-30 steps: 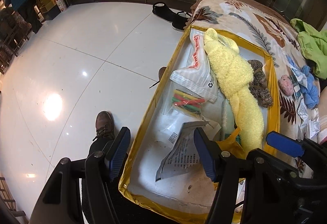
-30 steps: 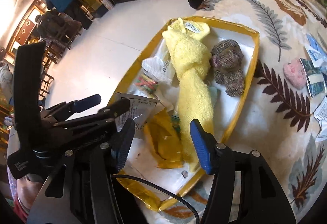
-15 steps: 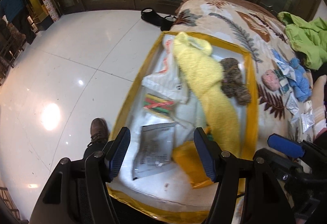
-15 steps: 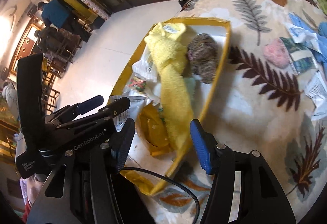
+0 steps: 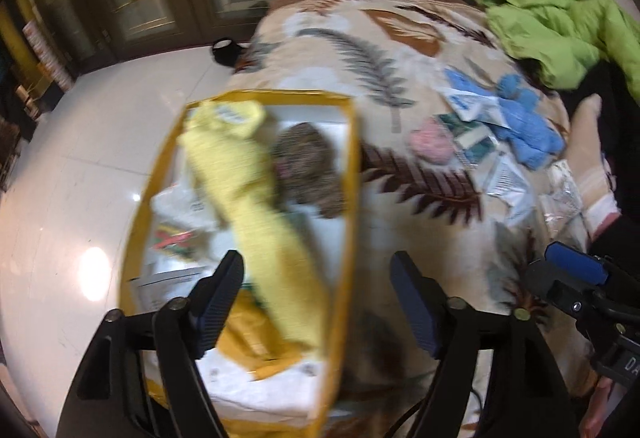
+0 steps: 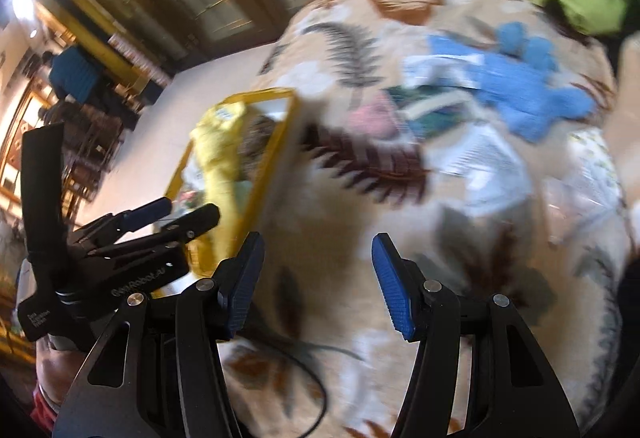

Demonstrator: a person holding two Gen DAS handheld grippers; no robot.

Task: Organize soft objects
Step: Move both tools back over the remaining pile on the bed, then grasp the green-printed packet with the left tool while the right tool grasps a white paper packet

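Both views are pretty smeared, so small details are hard to read. The left gripper (image 5: 316,294) hangs over the near end of the yellow-rimmed box (image 5: 347,198), and its jaws are spreading apart right now with nothing pinched between them; the long yellow towel (image 5: 256,206) just passes underneath in the picture. The right gripper (image 6: 318,278) is also spread wide and empty, sitting above the leaf-print blanket (image 6: 360,206) on the bed.

The soft stuff is split in two spots. Inside the box: the yellow towel lying lengthwise, a brownish knitted thing (image 5: 308,166) tucked right against its far half, plus some plastic bags and papers (image 5: 180,214) on the side toward the floor. Out on the blanket, well apart from the box: a pink fuzzy item (image 5: 430,142) just beside some packets (image 5: 476,134), and a blue fuzzy item (image 5: 524,118) a bit further over, touching those packets. From the right wrist view you get the same pair, pink (image 6: 372,114) and blue (image 6: 528,86), ahead of the open fingers.

A lime green jacket (image 5: 560,26) is bunched up at the far corner of the bed. White tiled floor (image 5: 80,198) runs along the box side
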